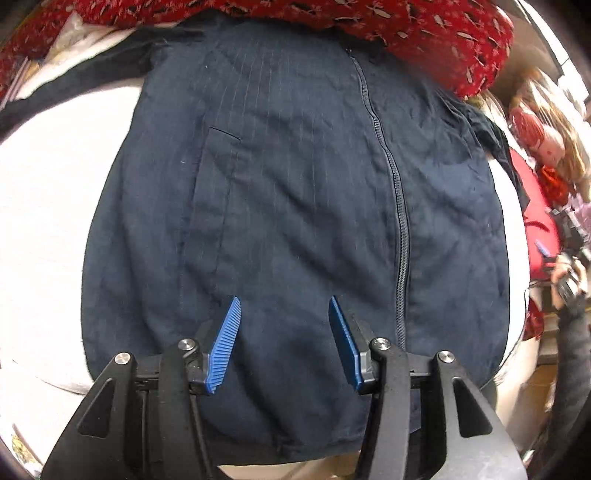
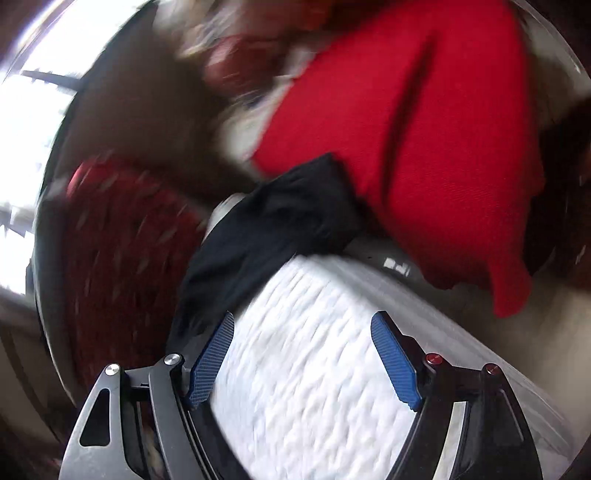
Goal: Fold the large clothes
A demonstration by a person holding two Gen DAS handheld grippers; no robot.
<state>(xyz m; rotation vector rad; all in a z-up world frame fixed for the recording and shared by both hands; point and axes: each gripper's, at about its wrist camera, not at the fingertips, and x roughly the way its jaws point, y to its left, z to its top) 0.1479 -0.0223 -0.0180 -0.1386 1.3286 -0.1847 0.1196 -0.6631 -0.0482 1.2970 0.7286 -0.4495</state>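
Observation:
A dark navy zip-up jacket (image 1: 280,206) lies spread flat on a white textured bed cover (image 1: 44,229), its closed zipper (image 1: 399,206) running down its right half. My left gripper (image 1: 284,306) hovers over the jacket's lower middle, blue pads apart, nothing between them. In the blurred right wrist view, my right gripper (image 2: 303,321) is open over the white cover (image 2: 303,362), empty. A bunched dark sleeve or corner of the jacket (image 2: 273,229) lies just ahead of its left finger, near the bed's edge. The right gripper (image 1: 543,249) also shows small at the far right of the left wrist view.
A red patterned fabric (image 1: 424,33) lies along the far side of the jacket. A plain red cloth (image 2: 424,129) hangs beyond the bed's edge. A person's grey sleeve (image 1: 569,369) is at the right. Cluttered items, among them a doll-like figure (image 1: 546,136), stand at the far right.

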